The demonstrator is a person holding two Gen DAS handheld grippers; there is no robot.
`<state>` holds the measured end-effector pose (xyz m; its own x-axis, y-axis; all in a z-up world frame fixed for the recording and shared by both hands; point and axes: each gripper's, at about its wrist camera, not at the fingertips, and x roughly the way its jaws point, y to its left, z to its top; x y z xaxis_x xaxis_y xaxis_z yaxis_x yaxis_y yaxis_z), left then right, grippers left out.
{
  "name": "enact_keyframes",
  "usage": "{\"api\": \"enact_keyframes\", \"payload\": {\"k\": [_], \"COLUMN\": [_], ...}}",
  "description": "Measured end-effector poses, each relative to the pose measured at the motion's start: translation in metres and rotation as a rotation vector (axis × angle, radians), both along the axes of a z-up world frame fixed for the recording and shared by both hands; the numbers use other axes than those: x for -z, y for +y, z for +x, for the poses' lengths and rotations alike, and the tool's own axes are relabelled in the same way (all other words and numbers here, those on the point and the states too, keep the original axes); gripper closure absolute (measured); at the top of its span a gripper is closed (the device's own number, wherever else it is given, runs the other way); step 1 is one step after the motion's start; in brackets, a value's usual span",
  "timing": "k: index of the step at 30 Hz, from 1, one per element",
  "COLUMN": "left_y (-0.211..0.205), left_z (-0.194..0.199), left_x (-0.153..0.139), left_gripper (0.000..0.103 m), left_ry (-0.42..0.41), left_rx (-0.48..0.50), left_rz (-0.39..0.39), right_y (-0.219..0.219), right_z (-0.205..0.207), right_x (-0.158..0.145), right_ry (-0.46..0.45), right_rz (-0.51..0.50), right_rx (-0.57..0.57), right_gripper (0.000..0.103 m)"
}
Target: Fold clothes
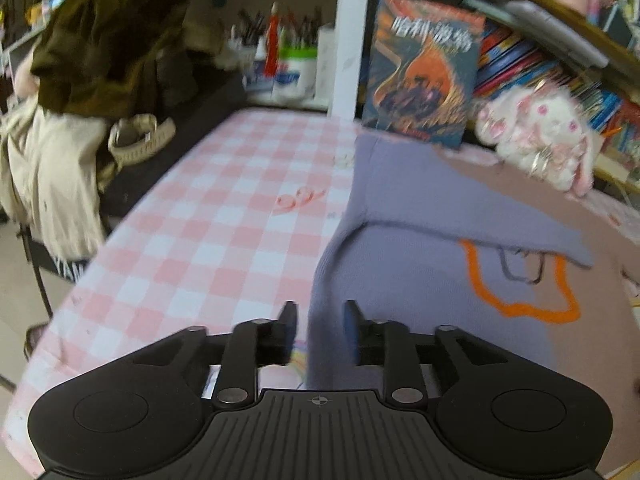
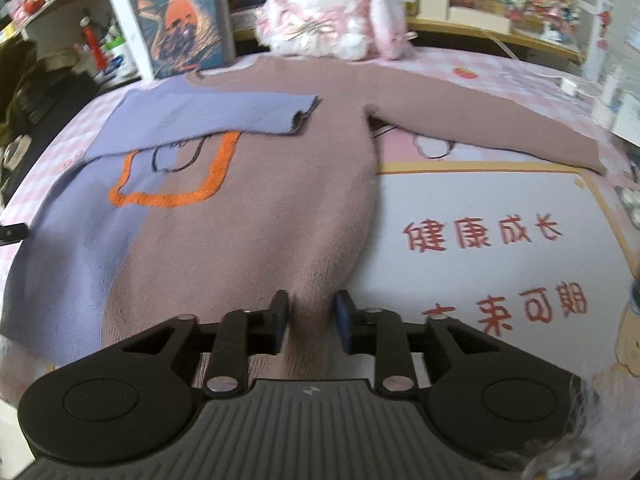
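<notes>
A purple and brown sweater point(image 2: 248, 216) with an orange outline lies flat on the table, front up. Its purple sleeve point(image 2: 216, 116) is folded across the chest, and its brown sleeve point(image 2: 480, 120) stretches out to the right. My left gripper point(image 1: 320, 330) is open at the sweater's point(image 1: 400, 280) lower purple side edge; the fabric sits between the fingers with a slit of tablecloth beside the left finger. My right gripper point(image 2: 311, 320) is open at the lower brown corner of the hem, with brown fabric filling the gap. A dark tip of the left gripper point(image 2: 12, 234) shows at that view's left edge.
A pink checked tablecloth point(image 1: 200, 220) covers the table, with a printed mat point(image 2: 500, 240) under the sweater's right side. A book point(image 1: 424, 72) and a plush rabbit point(image 2: 320, 8) stand at the back. Clothes hang on a chair point(image 1: 52, 168) to the left. A white charger point(image 2: 570, 86) lies far right.
</notes>
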<state>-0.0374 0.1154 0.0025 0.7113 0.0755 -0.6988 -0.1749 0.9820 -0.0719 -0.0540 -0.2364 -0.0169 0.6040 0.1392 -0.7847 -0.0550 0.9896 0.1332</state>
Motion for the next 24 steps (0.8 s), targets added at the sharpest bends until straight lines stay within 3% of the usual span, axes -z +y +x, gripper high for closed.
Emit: {"api": "enact_keyframes", "payload": {"k": [2,4,7,10,19,24], "left_y": [-0.006,-0.011,-0.021,-0.033,-0.084,-0.101], "left_z": [-0.004,-0.008,-0.016,-0.018,-0.022,-0.024], "left_x": [-0.010,-0.018,-0.021,-0.016,0.001,0.001], "left_gripper": [0.055,0.040,0.027,0.025,0.020,0.020], "left_ry": [-0.028,-0.054,-0.074,-0.058,-0.019,-0.020], "left_rx": [0.014,0.024,0.051,0.092,0.277,0.315], "left_rz": [0.014,0.029,0.029,0.017,0.066,0.081], "right_y": [-0.001,0.000,0.001,0.004,-0.009,-0.029], "right_z": [-0.005,-0.011,-0.020,-0.030,-0.062,-0.064], "right_x": [-0.005,-0.009,-0.013,-0.017,-0.021,-0.021], "right_ry": [-0.015,-0.026,-0.036,-0.049,-0.058,-0.069], "right_rz": [0.001,-0.002,-0.008,-0.023,-0.048,-0.039], "right_rx": [0.021,0.047,0.079,0.106,0.214,0.255], "right_gripper": [0.057,0.043,0.028,0.022,0.021,0.021]}}
